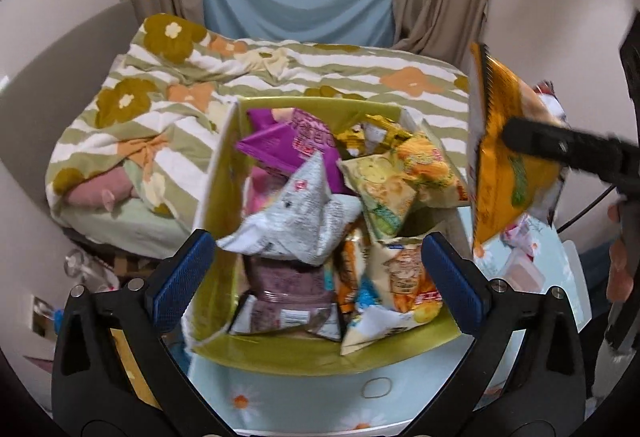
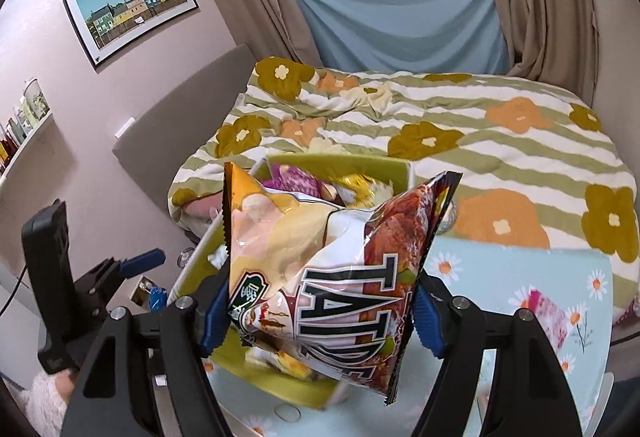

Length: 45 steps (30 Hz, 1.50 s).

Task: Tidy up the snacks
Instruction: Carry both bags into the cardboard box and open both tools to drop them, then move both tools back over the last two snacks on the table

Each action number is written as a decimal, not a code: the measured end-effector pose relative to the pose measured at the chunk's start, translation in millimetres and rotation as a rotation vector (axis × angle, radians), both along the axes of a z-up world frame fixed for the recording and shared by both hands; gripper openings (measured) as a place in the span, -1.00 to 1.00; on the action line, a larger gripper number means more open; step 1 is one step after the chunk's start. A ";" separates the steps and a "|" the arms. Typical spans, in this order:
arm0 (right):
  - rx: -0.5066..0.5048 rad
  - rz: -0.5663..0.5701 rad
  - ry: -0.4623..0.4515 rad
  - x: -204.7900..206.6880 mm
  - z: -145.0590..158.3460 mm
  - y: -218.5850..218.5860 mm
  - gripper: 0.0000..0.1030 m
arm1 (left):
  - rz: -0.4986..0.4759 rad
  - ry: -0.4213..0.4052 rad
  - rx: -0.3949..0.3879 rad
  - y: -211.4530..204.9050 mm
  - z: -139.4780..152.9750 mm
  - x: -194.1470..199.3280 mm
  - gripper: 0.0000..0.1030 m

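A green box point(image 1: 224, 197) on the flowered table holds several snack bags: a purple one point(image 1: 280, 141), a silver one point(image 1: 296, 221) and yellow ones point(image 1: 384, 181). My left gripper point(image 1: 316, 273) is open and empty, hovering over the box's near end. My right gripper point(image 2: 316, 313) is shut on a large orange and white chip bag point(image 2: 328, 277) and holds it in the air above the box point(image 2: 276, 381). In the left wrist view that chip bag point(image 1: 500, 157) hangs to the right of the box.
A bed with a striped flowered duvet point(image 2: 440, 125) lies just behind the box. The light blue flowered tablecloth point(image 2: 500, 277) carries a pink packet point(image 2: 548, 317) at the right. Curtains and a window are at the back.
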State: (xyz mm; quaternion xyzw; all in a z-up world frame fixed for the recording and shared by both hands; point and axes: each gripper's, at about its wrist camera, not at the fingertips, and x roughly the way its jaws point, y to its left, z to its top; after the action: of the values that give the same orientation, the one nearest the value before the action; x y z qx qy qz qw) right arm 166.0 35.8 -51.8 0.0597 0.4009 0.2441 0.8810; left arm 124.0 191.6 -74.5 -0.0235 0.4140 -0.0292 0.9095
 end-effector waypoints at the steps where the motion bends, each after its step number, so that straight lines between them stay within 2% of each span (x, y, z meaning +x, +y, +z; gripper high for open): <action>1: 0.001 0.000 0.005 6.8 0.5 6.5 0.38 | 0.000 0.001 -0.001 2.6 -0.1 1.3 1.00; 8: -0.030 0.008 0.044 44.7 -13.6 50.0 0.42 | 0.001 0.035 -0.021 19.7 -9.0 16.8 1.00; 10: -0.047 -0.010 0.053 52.4 -22.4 61.2 0.60 | -0.002 0.043 -0.021 21.8 -12.2 19.4 1.00; 12: -0.038 -0.021 0.048 52.9 -26.1 63.2 0.93 | -0.007 0.051 -0.013 23.2 -16.0 19.9 1.00; 13: -0.028 -0.029 0.037 50.9 -27.4 62.6 1.00 | -0.010 0.056 -0.010 23.8 -18.4 20.1 1.00; 21: -0.083 -0.055 -0.048 35.3 -21.4 54.7 0.99 | -0.013 0.078 -0.043 26.1 -26.7 22.2 1.00; 32: -0.071 -0.093 -0.101 9.4 5.6 33.8 0.99 | -0.036 0.028 -0.065 15.1 -4.7 12.7 1.00; 39: -0.055 -0.124 -0.106 -6.8 24.8 6.2 0.99 | -0.083 -0.004 -0.065 -21.7 12.5 3.2 1.00; 45: -0.075 -0.119 -0.126 -26.7 41.7 -42.6 0.99 | -0.107 -0.026 -0.086 -72.9 24.5 -0.7 1.00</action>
State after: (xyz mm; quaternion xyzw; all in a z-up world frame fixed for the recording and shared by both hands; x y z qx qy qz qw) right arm 139.3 -6.8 -10.1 0.0348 0.3492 0.1795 0.9190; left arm 123.3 118.6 -50.0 -0.0402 0.4013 -0.0959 0.9100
